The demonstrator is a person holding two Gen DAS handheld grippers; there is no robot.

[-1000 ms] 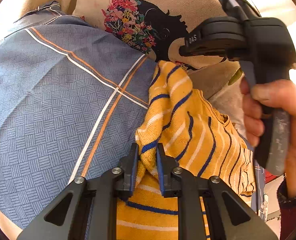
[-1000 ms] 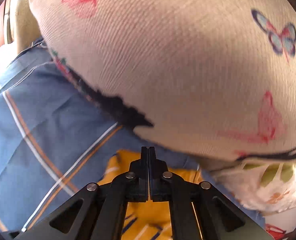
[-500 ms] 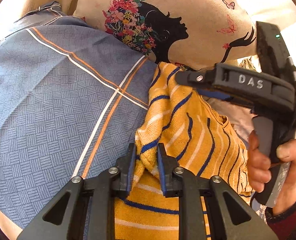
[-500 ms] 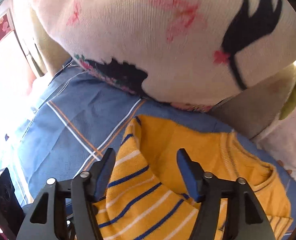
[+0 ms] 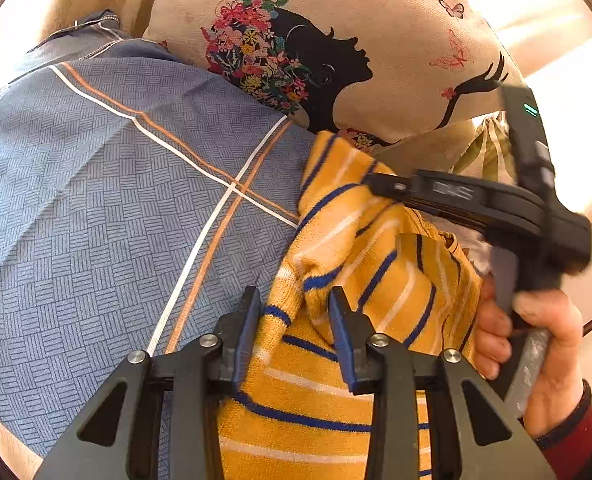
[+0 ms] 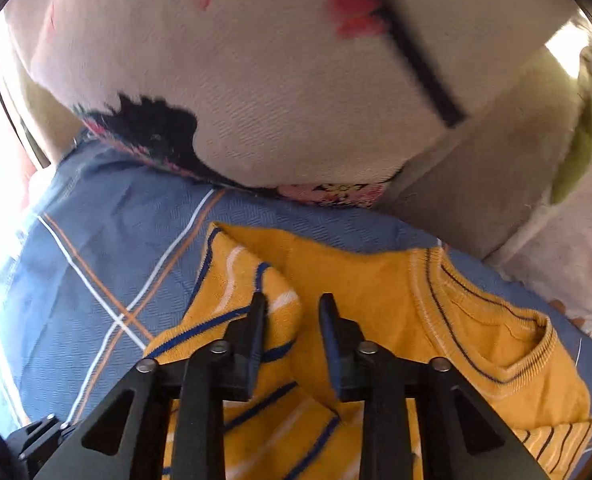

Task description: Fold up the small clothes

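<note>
Shirt (image 6: pixel 359 288) bunched on blue bedsheet (image 5: pixel 96 200), top edge near pillow (image 5: pixel 375 40), open sheet to its left. Left gripper (image 5: pixel 296 300) jaws apart, a loose fold between them; right gripper (image 6: pixel 292 304) open over a striped fold. Collar (image 6: pixel 495 332) shows only in right view; right hand (image 5: pixel 535 344) only in left.
</note>
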